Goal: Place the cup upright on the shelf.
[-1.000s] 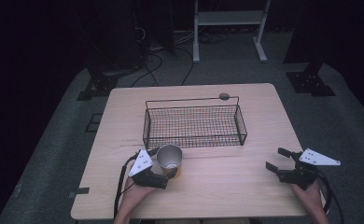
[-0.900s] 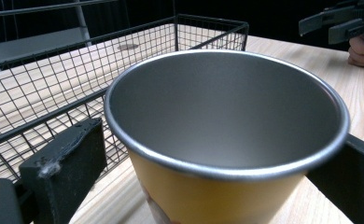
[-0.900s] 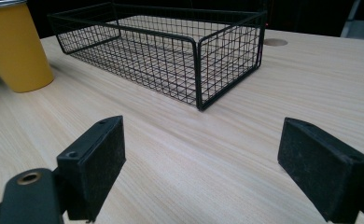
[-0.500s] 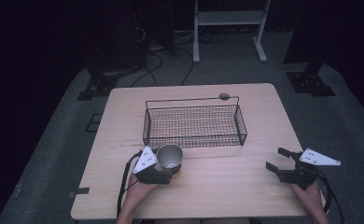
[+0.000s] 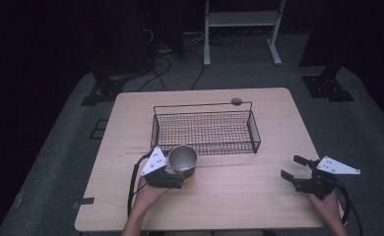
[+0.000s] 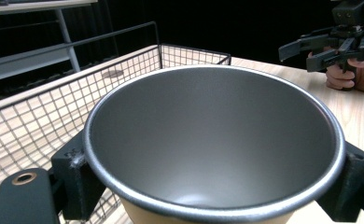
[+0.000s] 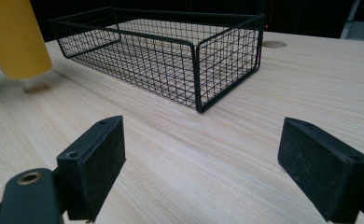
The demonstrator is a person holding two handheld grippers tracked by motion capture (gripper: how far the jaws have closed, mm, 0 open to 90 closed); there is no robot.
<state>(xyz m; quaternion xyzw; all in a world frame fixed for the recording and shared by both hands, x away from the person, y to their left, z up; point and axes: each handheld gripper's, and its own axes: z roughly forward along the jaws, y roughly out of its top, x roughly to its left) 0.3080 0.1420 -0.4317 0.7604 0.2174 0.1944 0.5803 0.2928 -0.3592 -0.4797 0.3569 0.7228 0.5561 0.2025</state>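
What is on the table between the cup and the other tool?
Nothing. In the high view, bare wooden table lies between the cup in the left tool and the open right tool.

Lab/test bay, dark; lone light-wood table (image 5: 259,206) on grey floor (image 5: 57,162); loose cables (image 5: 160,64), black stand bases (image 5: 328,88), white metal frame (image 5: 241,19) behind; no home furnishings.

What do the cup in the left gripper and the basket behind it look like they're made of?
The cup looks like metal inside: a dull grey brushed finish and a bright rolled rim. Its outer wall is yellow, as the right gripper view shows, probably a coating or sleeve; I cannot tell which. The basket looks like thin steel wire in a welded grid on a thicker rod frame, with a matte black finish, likely painted or coated.
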